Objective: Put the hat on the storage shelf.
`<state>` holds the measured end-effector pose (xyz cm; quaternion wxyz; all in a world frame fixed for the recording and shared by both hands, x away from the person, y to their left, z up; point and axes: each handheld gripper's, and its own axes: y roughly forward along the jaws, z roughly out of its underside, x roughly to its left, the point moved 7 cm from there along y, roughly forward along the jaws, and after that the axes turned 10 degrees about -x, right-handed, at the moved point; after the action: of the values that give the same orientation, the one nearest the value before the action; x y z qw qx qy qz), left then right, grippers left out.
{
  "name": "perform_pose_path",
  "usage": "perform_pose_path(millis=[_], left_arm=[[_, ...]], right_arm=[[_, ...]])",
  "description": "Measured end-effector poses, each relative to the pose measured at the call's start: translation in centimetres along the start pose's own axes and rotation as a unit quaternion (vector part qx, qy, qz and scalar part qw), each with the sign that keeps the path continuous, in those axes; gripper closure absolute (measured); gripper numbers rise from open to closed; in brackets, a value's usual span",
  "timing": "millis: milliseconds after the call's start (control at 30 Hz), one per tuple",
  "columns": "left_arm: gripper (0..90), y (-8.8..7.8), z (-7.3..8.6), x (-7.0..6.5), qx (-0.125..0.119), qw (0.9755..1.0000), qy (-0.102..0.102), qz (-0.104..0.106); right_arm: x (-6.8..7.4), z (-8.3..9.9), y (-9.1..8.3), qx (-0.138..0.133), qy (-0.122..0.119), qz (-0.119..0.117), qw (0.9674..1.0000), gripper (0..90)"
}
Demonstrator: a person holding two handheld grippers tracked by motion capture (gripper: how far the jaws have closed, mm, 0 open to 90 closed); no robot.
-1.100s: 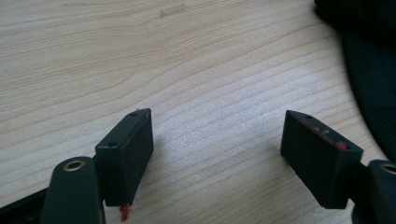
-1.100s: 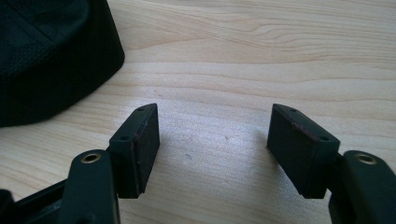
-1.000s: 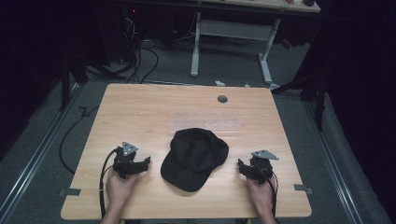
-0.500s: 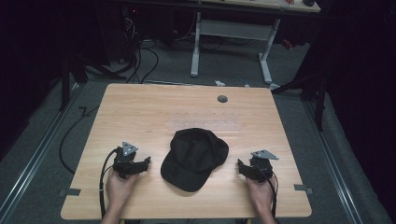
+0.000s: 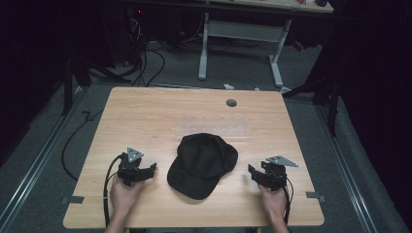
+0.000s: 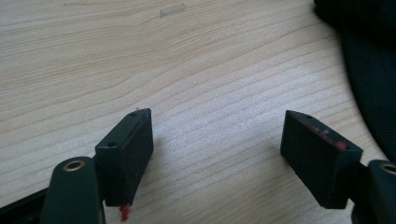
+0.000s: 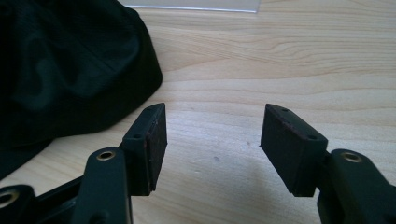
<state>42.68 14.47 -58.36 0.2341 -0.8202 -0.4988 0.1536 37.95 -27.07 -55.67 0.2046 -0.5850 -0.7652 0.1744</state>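
High view: a black cap (image 5: 203,164) lies on the near half of the wooden table (image 5: 160,111), its brim toward the person's edge, midway between the 2 grippers. The left gripper (image 5: 148,170) rests in the person's left hand (image 5: 124,194), near the cap's left side and apart from it; its jaws stand wide apart over bare wood, nothing between them. In the left gripper view the cap's dark edge (image 6: 373,70) sits at the right. The right gripper (image 5: 253,172), held by the right hand (image 5: 273,203), points toward the cap from the other side, not touching it. Its jaws have just been closing somewhat yet remain clearly apart, with only tabletop between them.
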Motion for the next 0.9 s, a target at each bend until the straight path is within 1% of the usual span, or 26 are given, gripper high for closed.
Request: perform_pose_path(millis=[33,100,133,167,333,433,500,667,767,900], left_arm=[[25.8,0.0,0.0,0.0,0.000,1.0000,0.000,0.000],[25.8,0.0,0.0,0.0,0.000,1.0000,0.000,0.000],[25.8,0.0,0.0,0.0,0.001,1.0000,0.000,0.000],[25.8,0.0,0.0,0.0,0.000,1.0000,0.000,0.000],[25.9,0.0,0.0,0.0,0.000,1.0000,0.000,0.000],[25.9,0.0,0.0,0.0,0.000,1.0000,0.000,0.000],[26.0,0.0,0.0,0.0,0.000,1.0000,0.000,0.000],[27.0,0.0,0.0,0.0,-0.002,1.0000,0.001,0.001],[27.8,0.0,0.0,-0.1,-0.002,1.0000,0.003,0.003],[27.9,0.0,0.0,0.0,-0.002,1.0000,0.003,0.003]], right_arm=[[0.3,-0.3,-0.2,-0.004,-0.003,-0.009,0.9999,41.2],[0.7,-0.6,-0.4,-0.010,-0.001,-0.018,0.9998,40.7],[0.7,-0.6,-0.4,-0.010,-0.001,-0.018,0.9998,40.7],[1.1,-0.9,-0.5,-0.017,-0.012,-0.027,0.9994,38.3],[2.7,-1.7,-0.6,-0.009,-0.019,-0.060,0.9980,37.1],[3.4,-2.3,-0.6,-0.013,-0.026,-0.074,0.9969,36.8],[3.6,-2.5,-0.6,-0.011,-0.025,-0.077,0.9966,36.7],[4.7,-3.6,-0.4,-0.022,-0.044,-0.087,0.9950,36.7],[5.0,-4.1,-0.4,-0.024,-0.044,-0.091,0.9946,36.7],[5.6,-4.9,-0.1,-0.026,-0.045,-0.104,0.9932,36.0]])
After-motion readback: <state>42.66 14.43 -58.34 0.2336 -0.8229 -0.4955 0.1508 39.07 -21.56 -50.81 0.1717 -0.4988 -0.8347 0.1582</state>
